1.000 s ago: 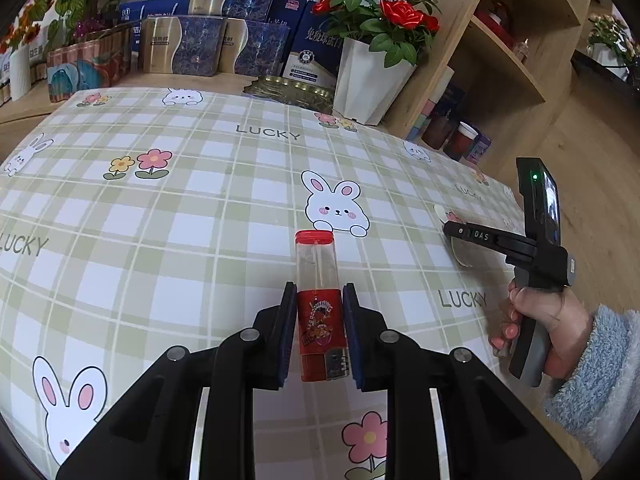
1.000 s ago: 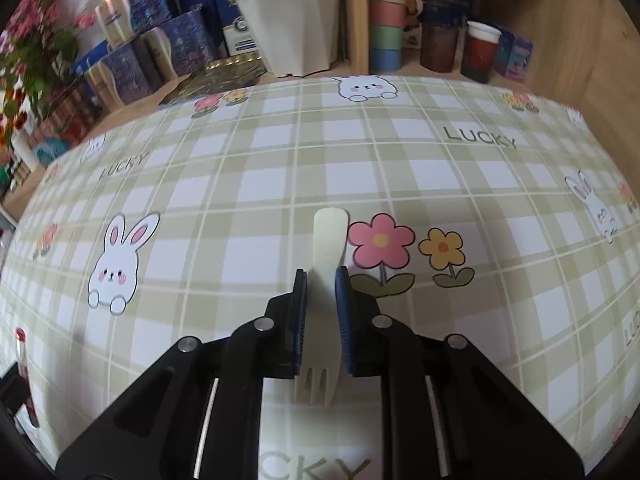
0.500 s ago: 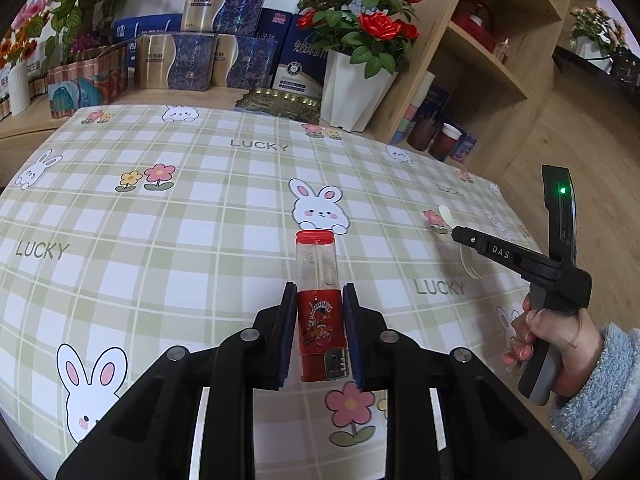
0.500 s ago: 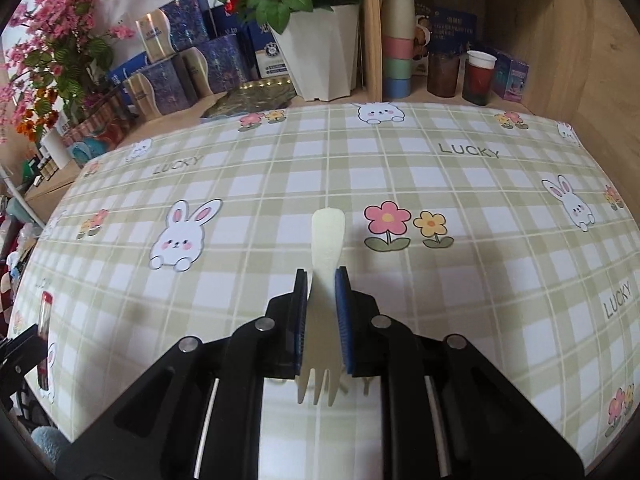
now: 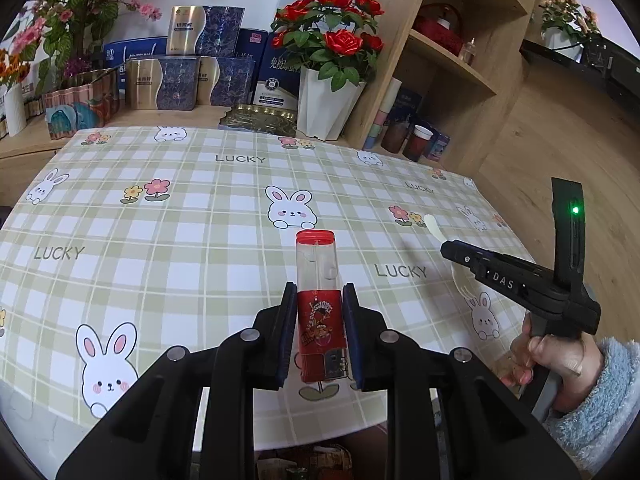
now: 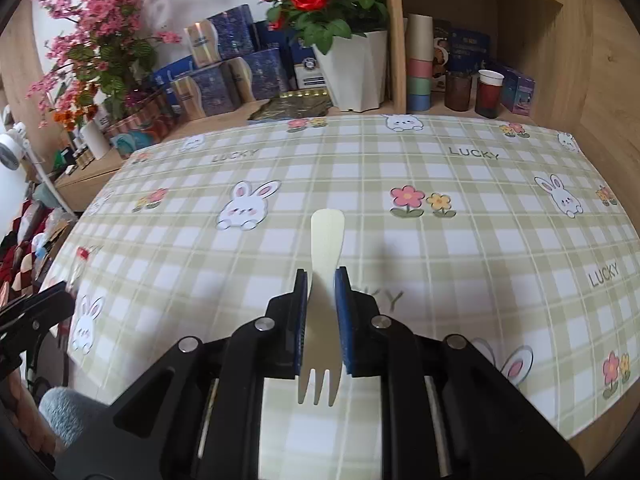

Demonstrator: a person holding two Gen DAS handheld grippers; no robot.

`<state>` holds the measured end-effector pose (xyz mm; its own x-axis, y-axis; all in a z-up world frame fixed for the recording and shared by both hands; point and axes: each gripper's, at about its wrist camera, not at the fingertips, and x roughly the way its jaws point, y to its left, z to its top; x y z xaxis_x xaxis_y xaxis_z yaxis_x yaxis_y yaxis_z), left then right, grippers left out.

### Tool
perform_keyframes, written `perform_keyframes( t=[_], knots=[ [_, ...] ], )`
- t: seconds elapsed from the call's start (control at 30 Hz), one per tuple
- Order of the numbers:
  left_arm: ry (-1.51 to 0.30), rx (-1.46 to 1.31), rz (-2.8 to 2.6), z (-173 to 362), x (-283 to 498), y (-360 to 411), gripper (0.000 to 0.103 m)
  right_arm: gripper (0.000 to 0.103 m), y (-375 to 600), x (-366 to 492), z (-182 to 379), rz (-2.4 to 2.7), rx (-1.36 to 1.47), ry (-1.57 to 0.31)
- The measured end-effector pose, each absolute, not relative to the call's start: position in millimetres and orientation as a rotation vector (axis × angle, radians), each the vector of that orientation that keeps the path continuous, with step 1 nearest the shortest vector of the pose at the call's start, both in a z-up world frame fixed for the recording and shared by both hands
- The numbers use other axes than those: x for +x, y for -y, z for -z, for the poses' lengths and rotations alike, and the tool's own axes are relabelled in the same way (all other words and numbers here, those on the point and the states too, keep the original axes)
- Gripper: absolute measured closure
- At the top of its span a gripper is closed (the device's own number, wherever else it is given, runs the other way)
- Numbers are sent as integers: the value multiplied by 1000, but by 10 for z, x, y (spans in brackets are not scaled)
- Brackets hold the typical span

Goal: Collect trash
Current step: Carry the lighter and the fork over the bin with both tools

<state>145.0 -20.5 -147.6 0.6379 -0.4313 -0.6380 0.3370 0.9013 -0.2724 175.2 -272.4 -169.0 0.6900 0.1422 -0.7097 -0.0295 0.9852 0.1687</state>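
Left gripper (image 5: 316, 312) fingers clenched on red lighter (image 5: 320, 312), held above the bench (image 5: 200, 240), long axis running near to far, red cap at the far end, metal end nearest the camera. Right gripper (image 6: 322, 316) fingers clenched on pale plastic fork (image 6: 326, 264), also lengthwise near-far, handle pointing far, tines toward the camera. Both off the bench's near edge.
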Motion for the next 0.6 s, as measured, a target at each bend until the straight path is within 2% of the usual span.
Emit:
perform_keyframes(
  t=[0.6],
  knots=[
    [-741,-105,461,1335,673,19,80,85,2413,527,1679,-220,116,-799]
  ],
)
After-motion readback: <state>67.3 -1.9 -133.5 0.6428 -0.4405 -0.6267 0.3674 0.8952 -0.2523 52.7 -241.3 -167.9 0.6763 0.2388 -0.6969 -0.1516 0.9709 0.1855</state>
